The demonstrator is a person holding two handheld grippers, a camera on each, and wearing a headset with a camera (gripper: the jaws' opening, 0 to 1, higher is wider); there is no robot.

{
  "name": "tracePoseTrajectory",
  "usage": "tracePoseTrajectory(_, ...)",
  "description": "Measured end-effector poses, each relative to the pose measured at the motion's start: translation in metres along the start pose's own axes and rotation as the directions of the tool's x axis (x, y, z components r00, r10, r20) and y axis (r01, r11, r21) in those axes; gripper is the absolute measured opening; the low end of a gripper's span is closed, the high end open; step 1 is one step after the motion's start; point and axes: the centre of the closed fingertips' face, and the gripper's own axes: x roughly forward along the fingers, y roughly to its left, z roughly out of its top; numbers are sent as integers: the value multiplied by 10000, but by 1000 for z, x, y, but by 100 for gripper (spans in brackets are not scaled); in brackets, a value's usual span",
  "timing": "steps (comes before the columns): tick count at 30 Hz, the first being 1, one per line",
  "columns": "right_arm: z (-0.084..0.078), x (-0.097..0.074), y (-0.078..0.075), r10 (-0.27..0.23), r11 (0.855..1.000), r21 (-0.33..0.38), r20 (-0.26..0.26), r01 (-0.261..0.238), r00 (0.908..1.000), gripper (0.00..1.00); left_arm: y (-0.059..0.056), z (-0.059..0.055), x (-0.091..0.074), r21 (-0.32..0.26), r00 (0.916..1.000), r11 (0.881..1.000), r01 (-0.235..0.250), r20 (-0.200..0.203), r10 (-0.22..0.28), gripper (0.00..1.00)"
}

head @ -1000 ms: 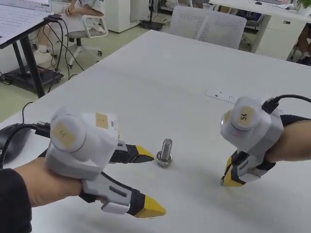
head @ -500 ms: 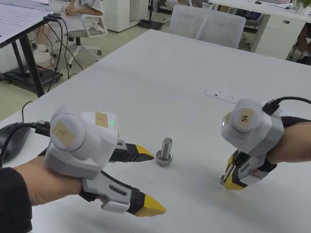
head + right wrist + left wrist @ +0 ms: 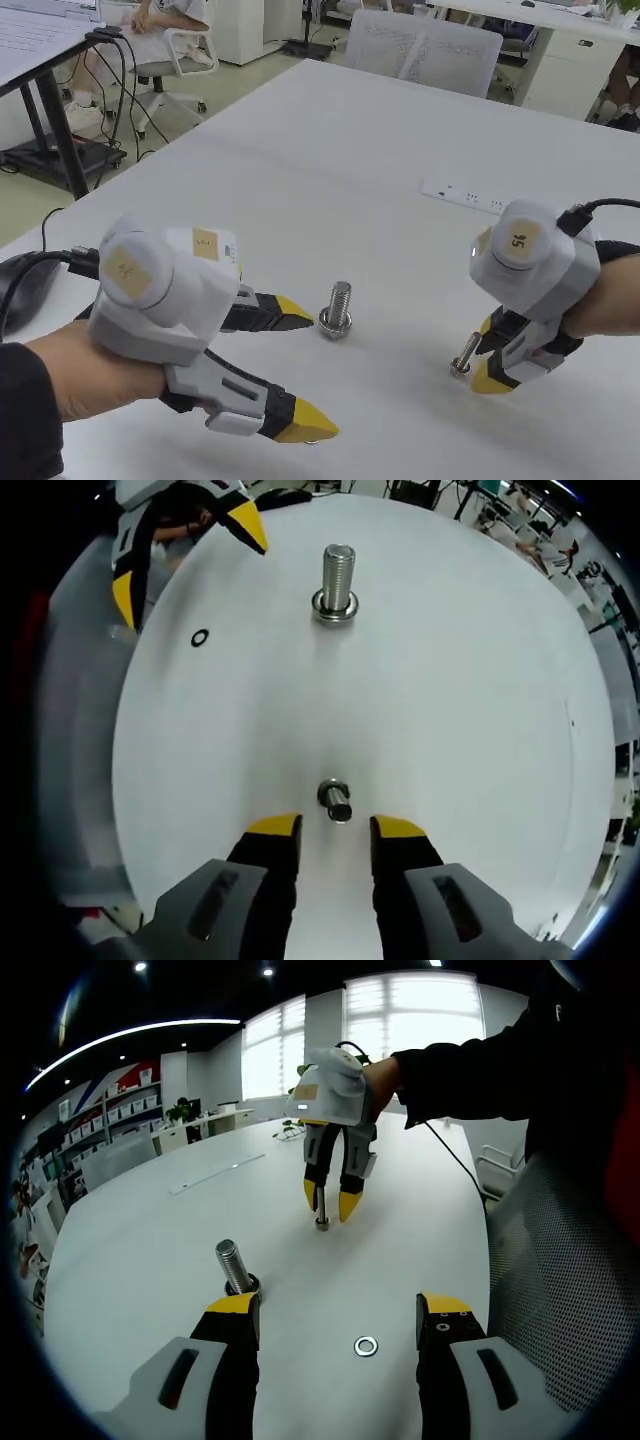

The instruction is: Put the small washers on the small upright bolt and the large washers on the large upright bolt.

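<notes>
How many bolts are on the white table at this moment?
2. The large bolt stands on the table, close to one jaw tip of the left gripper. The small bolt stands just ahead of the jaw tips of the right gripper. None seems hidden.

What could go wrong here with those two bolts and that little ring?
The small bolt stands at the tips of the right gripper; a nudge could topple it. One open jaw of the left gripper sits beside the large bolt and might knock it. The washer lies flat, so pinching it may slip.
</notes>
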Motion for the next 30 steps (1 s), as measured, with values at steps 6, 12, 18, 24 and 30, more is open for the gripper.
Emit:
tracePoseTrajectory(6, -12, -1, 4, 12, 9997, 238, -68, -10, 10000, 30, 0, 0, 0, 17, 10000, 10000, 8, -4, -8, 63)
tracePoseTrajectory(12, -18, -3, 12, 13, 9993, 370, -99, -10, 10000, 31, -1, 1, 0, 52, 10000, 10000, 38, -2, -38, 63)
tracePoseTrajectory(18, -17, -7, 24, 56, 9992, 392, -14, -55, 10000, 31, -2, 1, 0, 62, 10000, 10000, 45, 3, -45, 63)
tracePoseTrajectory(24, -12, -9, 38, 154, 9993, 329, 106, -157, 9998, 31, -2, 1, 0, 86, 10000, 10000, 40, -14, -40, 63)
tracePoseTrajectory(30, -5, -10, 52, 309, 9993, 184, 229, -314, 9993, 31, -1, 1, -1, 85, 10000, 10000, 38, -19, -38, 63)
